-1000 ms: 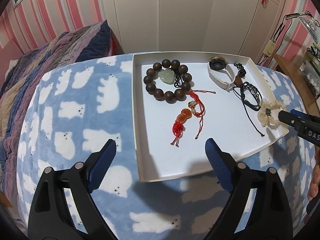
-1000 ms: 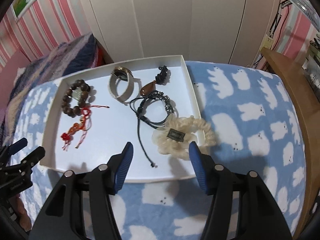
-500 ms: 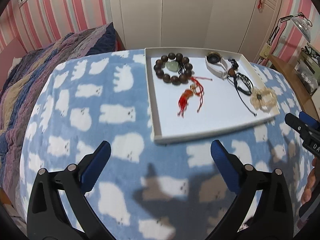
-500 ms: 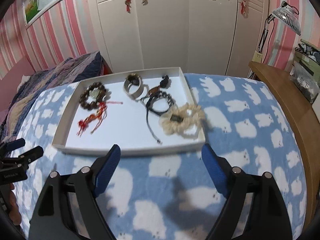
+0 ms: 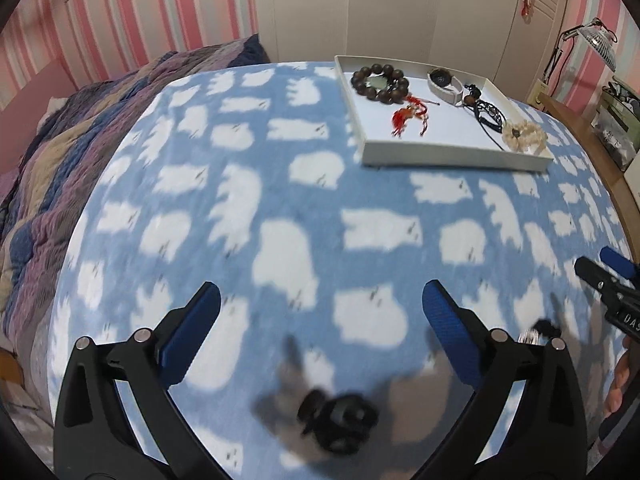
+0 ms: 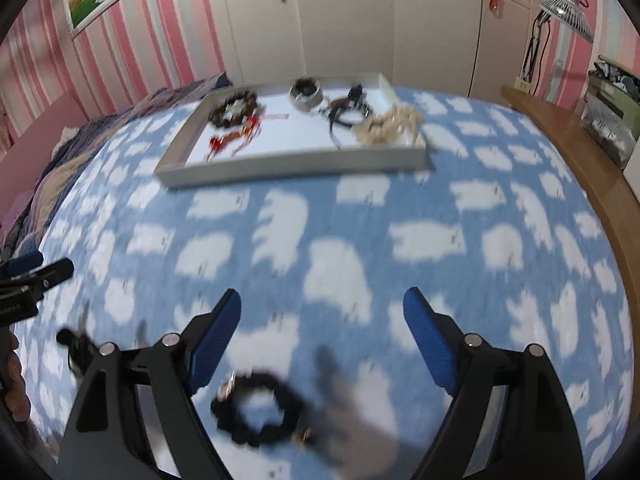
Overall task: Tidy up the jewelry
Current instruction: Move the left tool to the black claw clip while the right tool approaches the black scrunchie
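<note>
A white tray (image 5: 448, 151) lies far off on the blue blanket and holds a brown bead bracelet (image 5: 380, 82), a red tassel charm (image 5: 404, 114), a white bangle (image 5: 444, 82), black cords (image 5: 490, 114) and a cream scrunchie (image 5: 522, 134). The tray (image 6: 296, 168) also shows in the right wrist view. My left gripper (image 5: 320, 320) is open and empty above a blurred black item (image 5: 340, 420). My right gripper (image 6: 322, 322) is open and empty above a black bead bracelet (image 6: 256, 412). A small black item (image 6: 74, 346) lies to its left.
The blue blanket (image 5: 280, 208) with white bear prints covers the bed. A striped quilt (image 5: 44, 152) lies at the left. A wooden ledge (image 6: 580, 152) with boxes runs along the right. White wardrobe doors (image 6: 360, 20) stand behind.
Both grippers have pulled back from the tray toward the near side of the bed. Loose black pieces on the blanket have come into view beneath them.
</note>
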A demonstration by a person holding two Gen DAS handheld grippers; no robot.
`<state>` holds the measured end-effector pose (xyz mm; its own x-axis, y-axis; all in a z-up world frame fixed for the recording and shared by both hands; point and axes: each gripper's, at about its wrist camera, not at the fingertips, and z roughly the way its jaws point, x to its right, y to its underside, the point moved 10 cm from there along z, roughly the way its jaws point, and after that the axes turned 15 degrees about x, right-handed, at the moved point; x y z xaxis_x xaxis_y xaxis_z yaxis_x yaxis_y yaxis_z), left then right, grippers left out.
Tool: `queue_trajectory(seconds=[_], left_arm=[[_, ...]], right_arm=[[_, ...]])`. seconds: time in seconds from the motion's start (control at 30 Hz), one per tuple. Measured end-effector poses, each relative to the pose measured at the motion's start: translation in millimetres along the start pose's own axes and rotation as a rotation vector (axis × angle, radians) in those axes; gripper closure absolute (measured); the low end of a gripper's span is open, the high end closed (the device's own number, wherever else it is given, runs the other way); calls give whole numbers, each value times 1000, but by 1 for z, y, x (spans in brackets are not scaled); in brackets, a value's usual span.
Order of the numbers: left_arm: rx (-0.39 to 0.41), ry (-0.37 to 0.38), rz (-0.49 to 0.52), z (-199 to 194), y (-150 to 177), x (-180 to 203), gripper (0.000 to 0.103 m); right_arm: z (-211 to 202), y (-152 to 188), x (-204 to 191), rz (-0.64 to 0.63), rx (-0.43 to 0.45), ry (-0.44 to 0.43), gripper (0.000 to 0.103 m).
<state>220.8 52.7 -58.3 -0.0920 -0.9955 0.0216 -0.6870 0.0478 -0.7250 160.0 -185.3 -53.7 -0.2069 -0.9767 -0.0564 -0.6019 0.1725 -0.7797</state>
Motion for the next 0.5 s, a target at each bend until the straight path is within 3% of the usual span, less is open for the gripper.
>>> queue_trajectory(seconds=[0.2,0.5], left_arm=[[-21,19,-8,-22,34,1,3],[-68,47,27,-38,64,17,3]], right_arm=[[-14,32,-12,-48,-56,-2,20],[-27,45,-19,-104,-104,6,20]])
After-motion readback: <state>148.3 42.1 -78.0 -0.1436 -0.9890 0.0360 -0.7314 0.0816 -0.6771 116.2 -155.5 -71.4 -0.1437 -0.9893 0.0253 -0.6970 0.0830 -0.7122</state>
